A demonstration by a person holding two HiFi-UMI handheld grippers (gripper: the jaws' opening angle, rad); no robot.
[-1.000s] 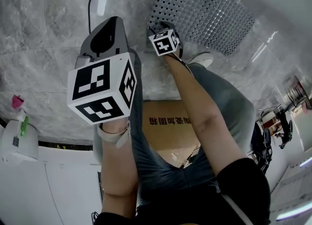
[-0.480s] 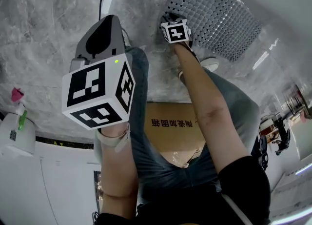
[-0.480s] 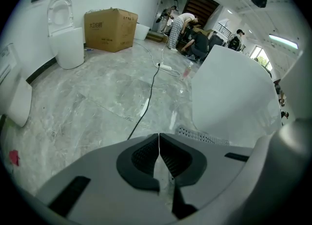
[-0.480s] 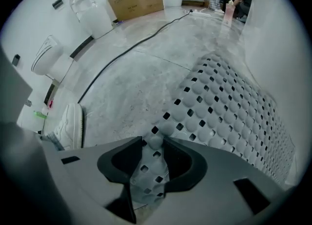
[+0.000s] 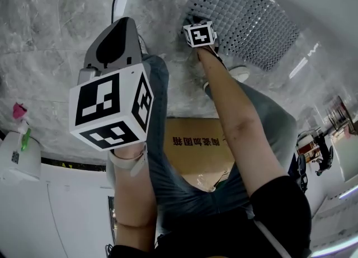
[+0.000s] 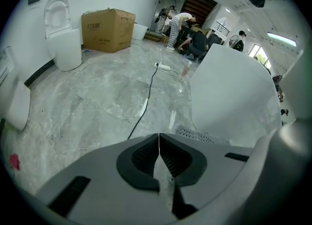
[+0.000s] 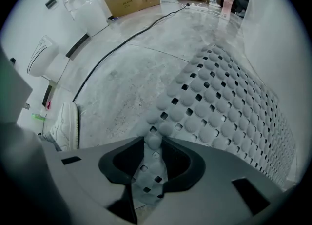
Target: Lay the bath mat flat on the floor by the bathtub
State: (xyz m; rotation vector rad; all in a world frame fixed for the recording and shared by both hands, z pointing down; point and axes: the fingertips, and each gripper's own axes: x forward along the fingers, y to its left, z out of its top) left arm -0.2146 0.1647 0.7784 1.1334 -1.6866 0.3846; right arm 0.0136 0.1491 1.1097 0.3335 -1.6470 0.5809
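A grey perforated bath mat [image 7: 229,97] lies spread on the marble floor [image 7: 126,87] alongside the white wall of the bathtub [image 7: 273,38]. Its near corner is drawn up between the jaws of the right hand-held gripper [image 7: 153,143], which are closing on it, the pads already against the studded rubber. The left hand-held gripper [image 6: 159,138] is held well apart from the mat, jaws together with nothing between them. A black cable [image 7: 112,48] trails across the floor near the mat's left edge, and a white shoe [image 7: 66,124] stands on the floor to the left of the right gripper. Farther off, a cardboard box [image 6: 108,29] sits just beside a white toilet [image 6: 63,43] against the wall.
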